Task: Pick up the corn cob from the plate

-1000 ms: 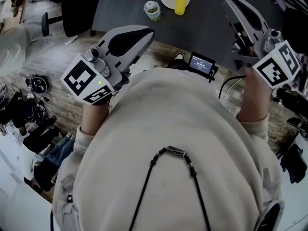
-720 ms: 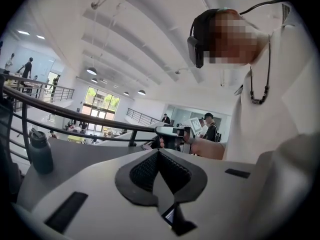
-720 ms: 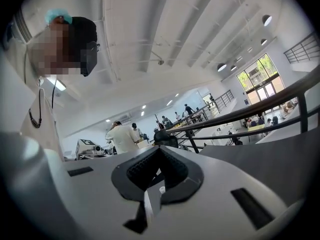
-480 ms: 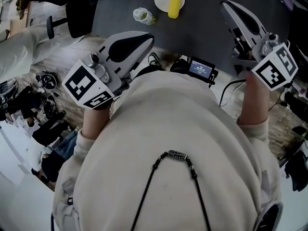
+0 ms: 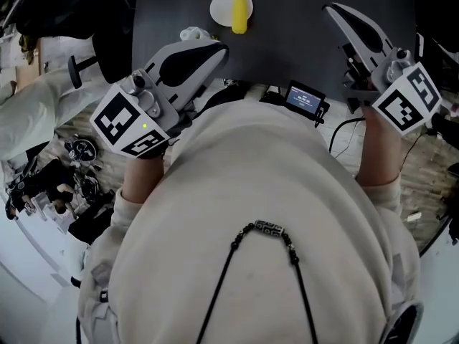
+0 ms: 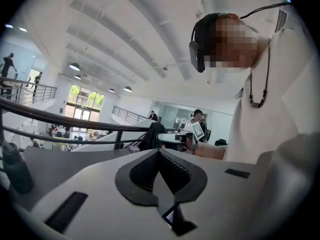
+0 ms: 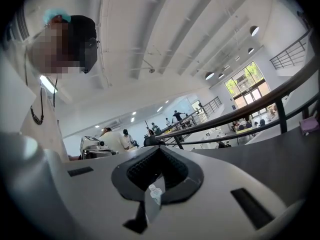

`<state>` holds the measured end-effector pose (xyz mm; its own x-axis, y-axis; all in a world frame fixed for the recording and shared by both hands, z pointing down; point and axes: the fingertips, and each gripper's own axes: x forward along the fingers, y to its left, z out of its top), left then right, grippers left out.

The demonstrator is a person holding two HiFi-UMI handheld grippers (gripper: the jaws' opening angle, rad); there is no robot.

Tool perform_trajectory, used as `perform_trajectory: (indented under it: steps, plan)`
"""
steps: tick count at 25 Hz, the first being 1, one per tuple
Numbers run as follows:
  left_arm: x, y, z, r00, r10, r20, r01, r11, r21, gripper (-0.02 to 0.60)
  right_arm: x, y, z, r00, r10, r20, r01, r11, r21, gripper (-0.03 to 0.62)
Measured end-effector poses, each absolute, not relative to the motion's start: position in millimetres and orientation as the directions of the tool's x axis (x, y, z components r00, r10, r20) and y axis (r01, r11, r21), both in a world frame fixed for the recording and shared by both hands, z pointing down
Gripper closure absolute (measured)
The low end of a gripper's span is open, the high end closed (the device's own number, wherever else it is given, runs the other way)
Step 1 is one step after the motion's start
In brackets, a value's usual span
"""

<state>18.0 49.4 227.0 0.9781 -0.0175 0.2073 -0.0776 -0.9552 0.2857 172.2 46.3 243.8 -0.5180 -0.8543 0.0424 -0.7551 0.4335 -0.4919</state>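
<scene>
The yellow corn cob (image 5: 239,13) lies on a small white plate (image 5: 221,7) on the dark table (image 5: 301,41), at the far top of the head view. My left gripper (image 5: 217,49) is held near the table's near edge, short of the plate, shut and empty. My right gripper (image 5: 332,10) is over the table to the right of the plate, also shut with nothing in it. In the left gripper view the left gripper (image 6: 159,151) faces the hall and the person's torso. The right gripper (image 7: 160,148) faces the hall in the right gripper view. Neither of these two views shows the corn.
A crumpled clear bottle (image 5: 192,33) lies on the table just left of and nearer than the plate. A small device with a lit screen (image 5: 304,97) and cables (image 5: 341,129) sit below the table's near edge. Bags and clutter (image 5: 57,185) cover the floor at left.
The plate with the corn and the bottle have slid left and lower in the head view as the person shifted. Both grippers have moved a little and stayed shut.
</scene>
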Motion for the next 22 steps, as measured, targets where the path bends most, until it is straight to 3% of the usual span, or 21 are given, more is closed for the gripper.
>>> perform_trajectory:
  steps: [6, 22]
  plan:
    - [50, 51, 218, 0.983, 0.090, 0.159, 0.049, -0.968, 0.246, 0.574, 200, 83, 246, -0.405, -0.912, 0.067, -0.813, 0.325, -0.484, 0.579]
    - [19, -4, 197, 0.980, 0.193, 0.051, 0.176, -0.956, 0.236, 0.574, 145, 32, 198, -0.329, -0.939, 0.104, -0.889, 0.271, -0.368, 0.579]
